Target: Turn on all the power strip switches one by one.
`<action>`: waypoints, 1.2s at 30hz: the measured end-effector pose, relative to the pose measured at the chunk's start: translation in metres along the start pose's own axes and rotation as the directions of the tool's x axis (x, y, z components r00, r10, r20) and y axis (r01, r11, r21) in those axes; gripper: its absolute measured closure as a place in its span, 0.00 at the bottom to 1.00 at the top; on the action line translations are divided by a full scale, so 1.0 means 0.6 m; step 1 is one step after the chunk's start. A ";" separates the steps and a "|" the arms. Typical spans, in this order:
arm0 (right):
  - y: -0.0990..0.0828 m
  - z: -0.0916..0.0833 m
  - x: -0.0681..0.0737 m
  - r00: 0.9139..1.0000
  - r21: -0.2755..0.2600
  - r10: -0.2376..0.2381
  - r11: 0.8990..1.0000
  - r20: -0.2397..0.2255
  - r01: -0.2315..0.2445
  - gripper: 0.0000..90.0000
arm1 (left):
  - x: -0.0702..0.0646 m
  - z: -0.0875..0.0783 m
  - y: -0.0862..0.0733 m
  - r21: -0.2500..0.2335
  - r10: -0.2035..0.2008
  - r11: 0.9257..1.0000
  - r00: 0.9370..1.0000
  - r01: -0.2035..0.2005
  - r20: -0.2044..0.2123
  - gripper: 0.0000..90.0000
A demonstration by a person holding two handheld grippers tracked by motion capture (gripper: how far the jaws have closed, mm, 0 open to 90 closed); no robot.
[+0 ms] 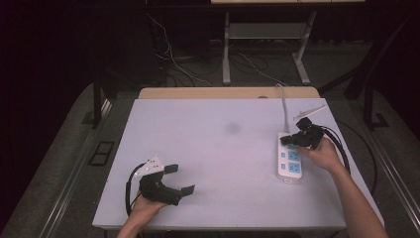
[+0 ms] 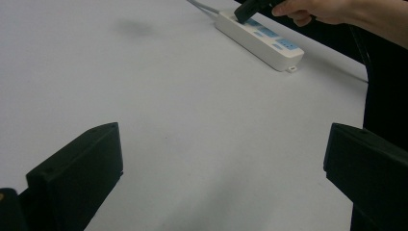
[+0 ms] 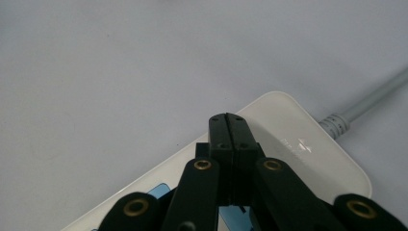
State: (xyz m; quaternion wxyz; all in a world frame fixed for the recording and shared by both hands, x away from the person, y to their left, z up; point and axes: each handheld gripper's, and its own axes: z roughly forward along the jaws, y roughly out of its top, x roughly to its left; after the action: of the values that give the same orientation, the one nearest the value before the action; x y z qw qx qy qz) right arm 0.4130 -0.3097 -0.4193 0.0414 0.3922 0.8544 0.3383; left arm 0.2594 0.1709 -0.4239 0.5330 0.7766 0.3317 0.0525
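A: At the bench point(image 1: 213, 148), our right gripper point(image 1: 288, 141) rests its tips on the far end of the strip point(image 1: 289, 163), the end where the grey cord point(image 1: 285, 111) comes in. Its jaws are pressed flat together with nothing between them, as the right gripper view makes plain

B: And the strip itself?

A: It lies near the bench's right edge, its long axis running away from us toward the cord, blue sockets point(image 1: 293, 157) facing up. In the right gripper view the closed tips point(image 3: 227, 126) sit over the white top of the strip point(image 3: 288, 144), just short of its rounded end, with the first socket point(image 3: 159, 191) behind them, nearer the hand

B: What of the other side?

A: Our left gripper point(image 1: 178, 179) sits low at the near left of the bench, jaws spread wide and empty, pointing rightward. From its own view the strip point(image 2: 260, 39) is well apart, up toward the far right, with the right hand point(image 2: 312, 9) above it

B: So which way does the next move turn?

A: We judge it turns on the right gripper alone: it is already touching the strip, while the left is far off. A press here goes straight down; any slide along the sockets would run back toward us, down the strip's length
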 end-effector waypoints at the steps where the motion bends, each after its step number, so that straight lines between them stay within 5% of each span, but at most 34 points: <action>1: 0.000 0.000 0.001 1.000 0.003 -0.003 1.000 0.003 0.003 1.00 | 0.001 0.000 0.000 0.001 0.000 1.000 1.000 0.000 0.000 0.00; 9: 0.005 0.000 0.006 0.999 0.021 -0.027 0.999 0.026 0.027 1.00 | 0.001 -0.002 0.000 -0.004 -0.001 1.000 1.000 0.001 -0.003 0.00; 18: 0.006 -0.003 0.001 1.000 0.030 -0.004 1.000 0.004 0.004 1.00 | 0.002 -0.001 0.000 -0.003 -0.003 1.000 1.000 0.003 -0.004 0.00; 36: 0.001 -0.046 -0.002 0.999 -0.034 0.041 0.999 0.014 -0.041 0.99 | 0.000 -0.002 0.000 -0.005 0.000 1.000 1.000 0.000 -0.001 0.00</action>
State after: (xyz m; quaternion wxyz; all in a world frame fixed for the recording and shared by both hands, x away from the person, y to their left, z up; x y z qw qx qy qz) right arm 0.4049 -0.3249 -0.3979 0.0476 0.4114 0.8400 0.3505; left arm 0.2590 0.1719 -0.4232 0.5349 0.7752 0.3317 0.0541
